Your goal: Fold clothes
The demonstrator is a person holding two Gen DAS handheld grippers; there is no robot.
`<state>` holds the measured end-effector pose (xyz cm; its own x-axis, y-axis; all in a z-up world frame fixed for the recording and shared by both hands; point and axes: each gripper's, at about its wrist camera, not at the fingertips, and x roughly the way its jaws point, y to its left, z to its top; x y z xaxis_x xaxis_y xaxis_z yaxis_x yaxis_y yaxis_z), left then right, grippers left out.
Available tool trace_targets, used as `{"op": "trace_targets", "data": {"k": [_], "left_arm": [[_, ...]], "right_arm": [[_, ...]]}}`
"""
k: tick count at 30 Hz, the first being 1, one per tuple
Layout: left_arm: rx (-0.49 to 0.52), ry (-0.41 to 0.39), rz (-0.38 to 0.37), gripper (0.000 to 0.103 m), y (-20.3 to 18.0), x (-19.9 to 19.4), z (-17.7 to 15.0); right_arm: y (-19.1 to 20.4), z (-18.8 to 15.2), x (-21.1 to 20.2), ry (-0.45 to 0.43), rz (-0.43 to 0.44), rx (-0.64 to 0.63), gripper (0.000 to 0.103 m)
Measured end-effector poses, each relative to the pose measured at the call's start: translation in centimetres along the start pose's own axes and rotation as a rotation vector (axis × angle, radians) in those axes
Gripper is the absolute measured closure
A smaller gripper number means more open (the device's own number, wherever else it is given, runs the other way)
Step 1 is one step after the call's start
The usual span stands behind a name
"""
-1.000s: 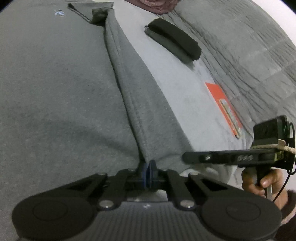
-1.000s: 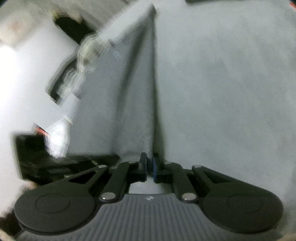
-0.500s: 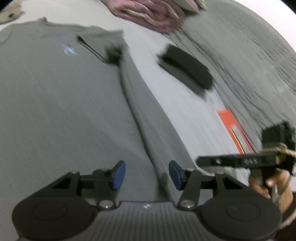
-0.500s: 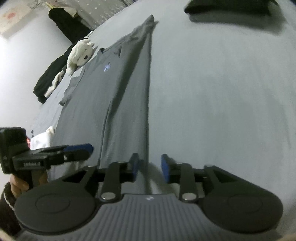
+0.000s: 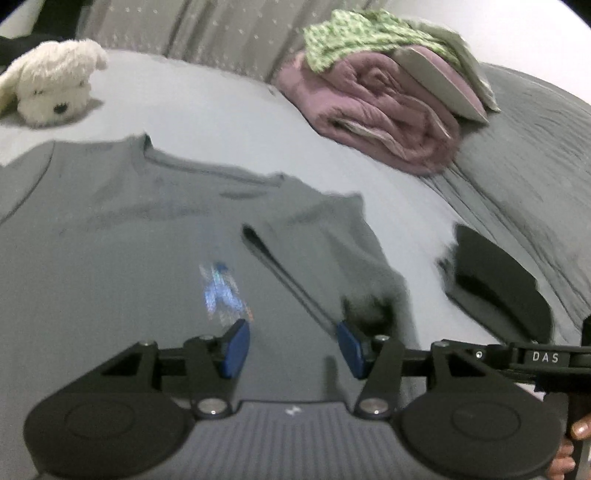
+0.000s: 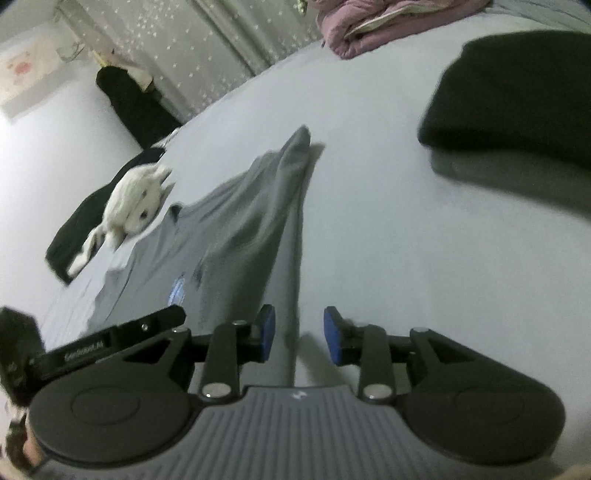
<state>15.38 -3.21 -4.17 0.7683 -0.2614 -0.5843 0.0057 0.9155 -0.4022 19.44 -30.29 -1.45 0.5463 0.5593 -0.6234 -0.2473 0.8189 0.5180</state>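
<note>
Grey t-shirt [image 5: 122, 266] lies flat on the light grey bed sheet [image 5: 207, 110], front up, small blue-white chest logo [image 5: 221, 291] showing. Long axis runs from the near edge of the bed toward the far edge; collar end points away, toward the curtain [image 5: 207, 33]. One side is already folded inward lengthwise: in the right wrist view the fold forms a long straight ridge along the shirt's right edge, tapering to a point at the far end [image 6: 301, 138]. The folded-over sleeve lies on the chest just right of the logo.

Left gripper [image 5: 291, 347]: blue pads spread apart, nothing between them, hanging over the shirt's chest near the logo. Right gripper [image 6: 299, 336]: pads apart too, a narrower gap, empty, over the shirt's folded right edge where cloth meets bare sheet. Each tool shows in the other's view, at the frame edge.

White plush toy [image 5: 51, 88] at the far left of the bed, beyond the collar. Pink blanket bundle [image 5: 376, 114] with green patterned cloth [image 5: 369, 37] on top at the far right. Black folded garment [image 5: 495, 280] on the sheet right of the shirt, apart from it. Dark grey quilt [image 5: 535, 155] along the right edge. Some motion blur.
</note>
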Motion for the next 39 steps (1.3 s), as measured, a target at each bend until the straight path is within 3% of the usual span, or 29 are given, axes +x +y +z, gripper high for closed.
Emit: {"op": "trace_targets", "data": {"k": [5,9,12,15,17,20,25,33,37,39], "left_arm": [[-0.023,-0.068,0.043,0.052,0.6,2.5,1.8],[-0.016,-0.103,0.094,0.060,0.7,3.7,2.6],[-0.019,-0.115,0.136,0.070,0.6,4.3,3.0],[-0.014,-0.121,0.140,0.076,0.8,4.9,3.5],[-0.018,-0.120,0.139,0.090,1.1,5.2,3.7],[-0.024,-0.114,0.131,0.099,1.4,5.5,4.1],[0.018,-0.145,0.125,0.100,1.0,4.9,4.9],[0.014,-0.230,0.116,0.100,1.0,3.4,7.5],[0.026,-0.224,0.171,0.098,1.1,3.8,8.1],[0.029,-0.222,0.208,0.088,1.2,4.0,8.1]], "right_arm": [[-1.2,2.6,2.8,-0.078,0.022,0.086,0.069],[-1.5,3.3,3.1,-0.153,0.098,0.195,0.069],[-0.9,2.1,1.9,-0.185,0.177,0.148,0.069],[-1.7,2.1,1.5,-0.108,0.271,0.102,0.069],[-2.5,2.2,0.6,-0.109,0.294,0.067,0.069],[-3.8,2.2,0.5,-0.074,0.348,0.092,0.069],[-2.6,1.5,2.3,0.018,0.301,0.022,0.069],[-0.6,1.1,2.8,0.029,0.243,-0.080,0.068],[-0.1,0.7,3.1,0.035,0.224,-0.136,0.067],[0.1,0.5,3.4,0.038,0.207,-0.160,0.067]]}}
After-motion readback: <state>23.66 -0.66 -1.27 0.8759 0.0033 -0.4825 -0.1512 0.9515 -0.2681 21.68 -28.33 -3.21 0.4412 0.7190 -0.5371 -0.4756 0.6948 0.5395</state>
